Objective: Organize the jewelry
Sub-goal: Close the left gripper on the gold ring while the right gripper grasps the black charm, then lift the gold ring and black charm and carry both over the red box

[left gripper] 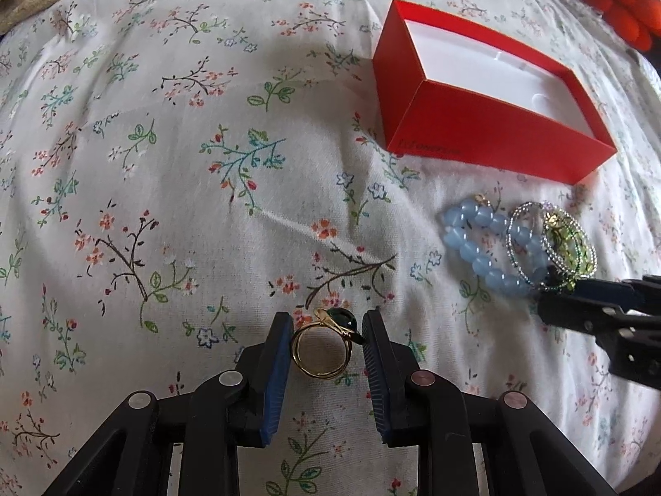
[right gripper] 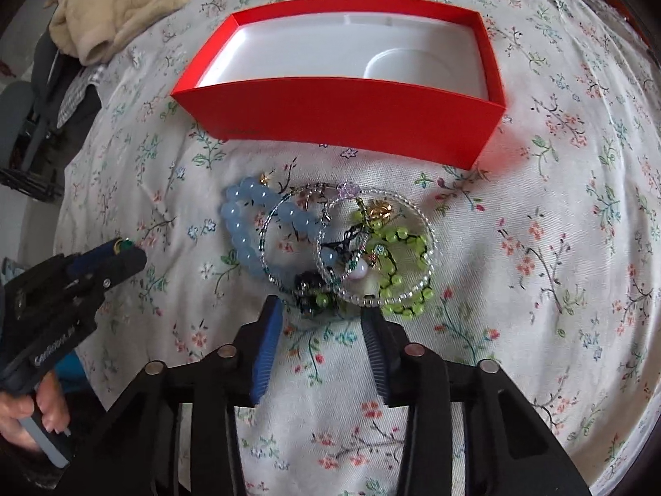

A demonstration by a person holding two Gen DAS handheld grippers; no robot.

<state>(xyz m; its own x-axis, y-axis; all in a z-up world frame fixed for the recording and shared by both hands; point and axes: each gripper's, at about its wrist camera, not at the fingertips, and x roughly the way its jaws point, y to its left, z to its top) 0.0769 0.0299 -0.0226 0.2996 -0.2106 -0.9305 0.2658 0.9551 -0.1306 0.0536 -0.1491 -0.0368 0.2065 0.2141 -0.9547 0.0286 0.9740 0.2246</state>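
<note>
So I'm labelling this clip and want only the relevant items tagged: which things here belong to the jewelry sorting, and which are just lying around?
Part of the job:
- gold ring with green stone, pinched in the left claw
- blue bead bracelet
- clear seed-bead bangles
- lime-green bead bracelet
- empty red box
- right claw

Just lying about:
- floral bedsheet
- beige blanket
- orange cloth

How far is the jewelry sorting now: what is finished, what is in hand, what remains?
Finished: nothing, the red box is empty. In hand: the left gripper is shut on the gold ring; the right gripper reaches the heap without gripping. Remaining: the blue bracelet, clear bracelets and green beads.
</note>
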